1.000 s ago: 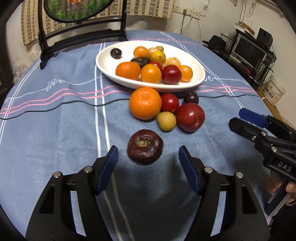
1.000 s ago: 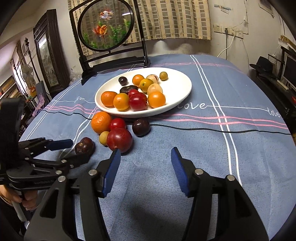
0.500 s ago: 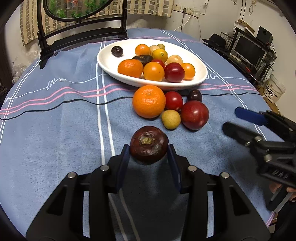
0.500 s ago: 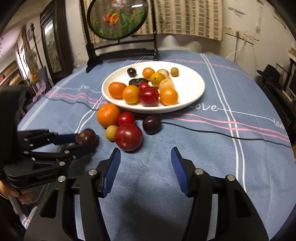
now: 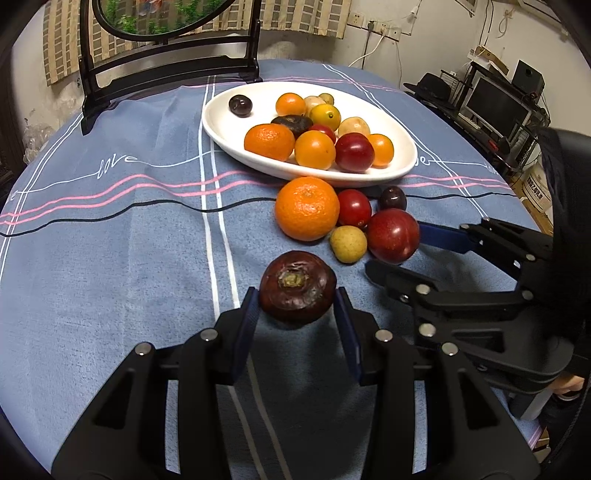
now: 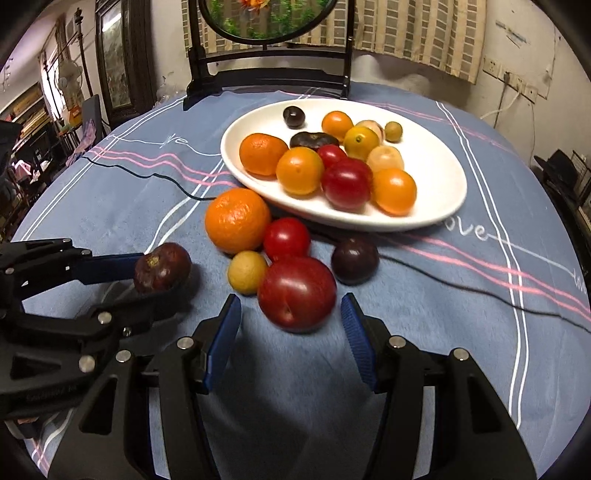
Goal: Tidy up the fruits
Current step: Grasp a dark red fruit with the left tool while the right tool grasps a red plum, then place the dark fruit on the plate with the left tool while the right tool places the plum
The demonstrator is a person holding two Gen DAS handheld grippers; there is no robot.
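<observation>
My left gripper [image 5: 297, 314] is shut on a dark brown mangosteen [image 5: 297, 286], held just above the blue tablecloth; it also shows in the right wrist view [image 6: 162, 266]. My right gripper [image 6: 290, 325] is open, its blue pads either side of a large red plum [image 6: 296, 293] lying on the cloth. The right gripper also shows in the left wrist view [image 5: 399, 251] beside that plum [image 5: 393, 235]. A white oval plate [image 6: 443, 177] holds several oranges, plums and small fruits. A big orange [image 6: 237, 219], a red tomato [image 6: 287, 238], a yellow fruit [image 6: 246, 272] and a dark plum [image 6: 354, 260] lie in front of it.
A black wooden stand with a round painted screen [image 6: 266, 22] stands at the far side of the round table. A thin black cable [image 6: 461, 277] runs across the cloth. Shelves and a monitor [image 5: 495, 103] are beyond the table's right edge.
My left gripper closed on the mangosteen and lifted it slightly. My right gripper moved forward and left until its open pads flank the large red plum.
</observation>
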